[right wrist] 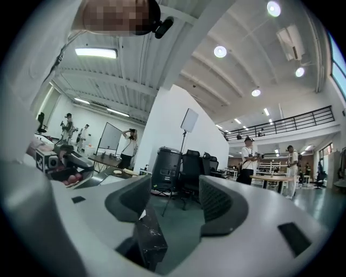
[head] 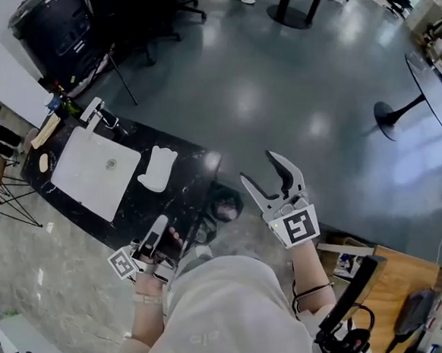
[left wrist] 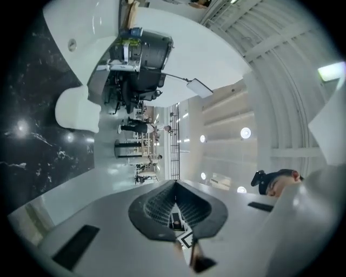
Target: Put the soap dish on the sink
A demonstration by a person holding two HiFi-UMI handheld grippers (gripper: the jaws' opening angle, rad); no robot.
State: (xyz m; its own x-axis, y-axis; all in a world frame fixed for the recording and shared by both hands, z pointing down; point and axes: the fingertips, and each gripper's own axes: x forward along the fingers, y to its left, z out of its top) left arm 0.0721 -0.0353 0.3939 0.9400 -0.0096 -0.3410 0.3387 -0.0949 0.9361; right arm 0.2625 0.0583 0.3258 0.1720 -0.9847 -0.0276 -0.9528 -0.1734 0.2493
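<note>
Both claws are hovering empty, the left gripper (head: 158, 226) at lower centre pinched closed and the right gripper (head: 258, 167) mid-frame gaping wide, while the soap dish (head: 157, 168) is lying on the counter (head: 182, 201) beside the sink (head: 84, 175), likely light, stiff, slippery, best pinched by its rim.

Both grippers were the same build: pale grey plastic bodies with curved jaws and dark ribbed pads (right wrist: 219, 203). The right gripper (head: 257, 167) had a white cube (head: 299, 225) with a black square marker on it, and the left gripper (head: 159, 225) had one just like it. The person wore a cream top (head: 225, 317), plus a thin black band (head: 312, 291) on the right wrist.
</note>
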